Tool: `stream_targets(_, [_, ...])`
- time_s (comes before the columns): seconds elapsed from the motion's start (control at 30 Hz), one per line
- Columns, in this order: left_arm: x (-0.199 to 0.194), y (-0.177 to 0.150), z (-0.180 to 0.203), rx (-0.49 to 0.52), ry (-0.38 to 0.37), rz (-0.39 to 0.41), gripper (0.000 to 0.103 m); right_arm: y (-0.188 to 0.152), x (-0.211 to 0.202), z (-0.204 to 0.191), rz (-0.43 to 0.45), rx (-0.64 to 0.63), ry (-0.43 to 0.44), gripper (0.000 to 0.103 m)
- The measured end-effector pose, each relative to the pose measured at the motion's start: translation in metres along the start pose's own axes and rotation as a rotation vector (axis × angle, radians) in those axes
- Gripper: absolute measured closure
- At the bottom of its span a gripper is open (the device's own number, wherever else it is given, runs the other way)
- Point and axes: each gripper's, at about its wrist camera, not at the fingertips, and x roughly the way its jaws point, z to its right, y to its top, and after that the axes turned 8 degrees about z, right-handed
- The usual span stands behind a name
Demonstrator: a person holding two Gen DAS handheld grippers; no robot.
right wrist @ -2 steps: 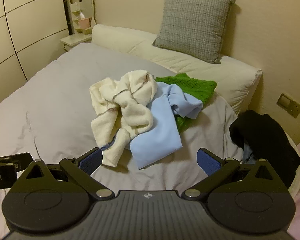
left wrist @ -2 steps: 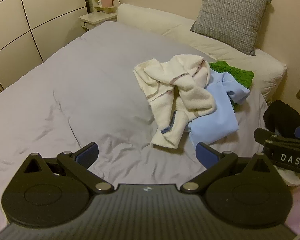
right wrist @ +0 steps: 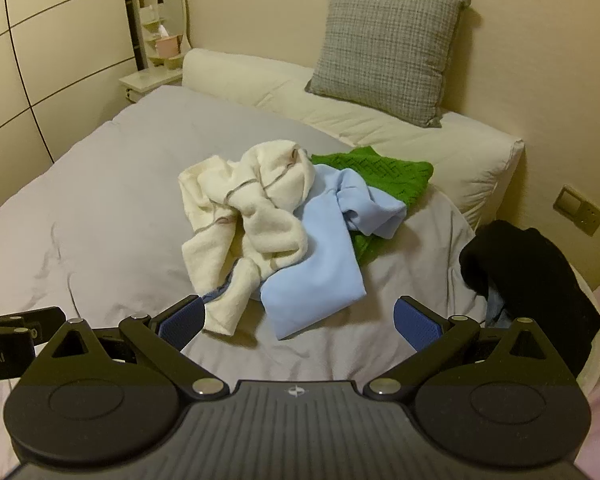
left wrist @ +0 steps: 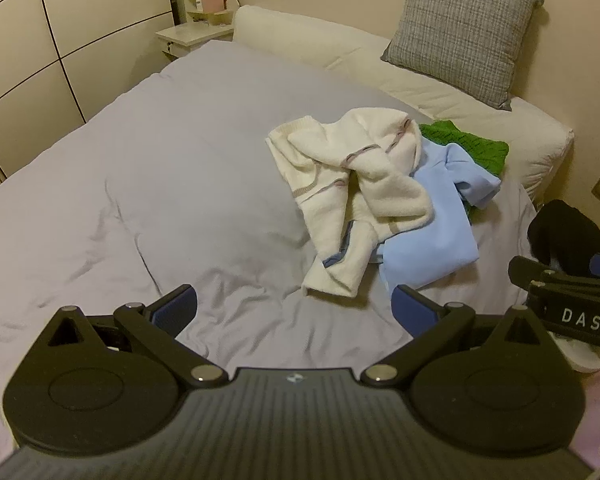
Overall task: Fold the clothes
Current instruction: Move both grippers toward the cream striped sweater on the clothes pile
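A heap of clothes lies on the grey bed sheet [left wrist: 140, 184]. A crumpled cream top with thin stripes [left wrist: 352, 192] lies on a light blue garment [left wrist: 432, 240], and a green knit [left wrist: 468, 148] is behind them. In the right wrist view the cream top [right wrist: 252, 220], blue garment [right wrist: 320, 264] and green knit [right wrist: 388, 176] lie just past the fingers. My left gripper [left wrist: 296, 308] is open and empty, above the sheet in front of the heap. My right gripper [right wrist: 300, 320] is open and empty, close to the cream sleeve end.
A black garment [right wrist: 532, 280] hangs over a white basket at the bed's right edge. A grey checked cushion [right wrist: 384, 48] leans on the wall above long cream pillows [right wrist: 380, 128]. A bedside table [right wrist: 152, 80] stands far left. The right gripper's side [left wrist: 572, 312] shows in the left wrist view.
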Motion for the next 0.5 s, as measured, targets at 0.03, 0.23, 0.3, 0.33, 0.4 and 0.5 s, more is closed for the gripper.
stream_targets(0.03, [0.000,0.003,-0.003,0.002,0.000,0.001,0.001,0.000,0.001,-0.001,-0.004,-0.002,-0.001,0.000])
stream_targets(0.23, [0.012,0.002,-0.005,0.011,0.005,0.007,0.001,0.000,0.009,-0.009,-0.022,-0.010,-0.001,0.000])
stream_targets(0.3, [0.016,0.001,-0.003,0.012,0.007,0.005,0.001,0.001,0.013,-0.011,-0.026,-0.006,0.000,0.000])
stream_targets(0.33, [0.017,0.001,-0.003,0.011,0.008,0.004,0.001,0.003,0.015,-0.015,-0.029,-0.010,-0.005,0.000])
stream_targets(0.4, [0.019,0.002,-0.005,0.011,0.006,0.000,0.001,-0.001,0.021,-0.026,-0.023,-0.014,-0.017,0.000])
stream_targets(0.5, [0.022,0.003,-0.007,0.012,0.002,-0.008,0.001,-0.002,0.025,-0.031,-0.025,-0.017,-0.021,0.000])
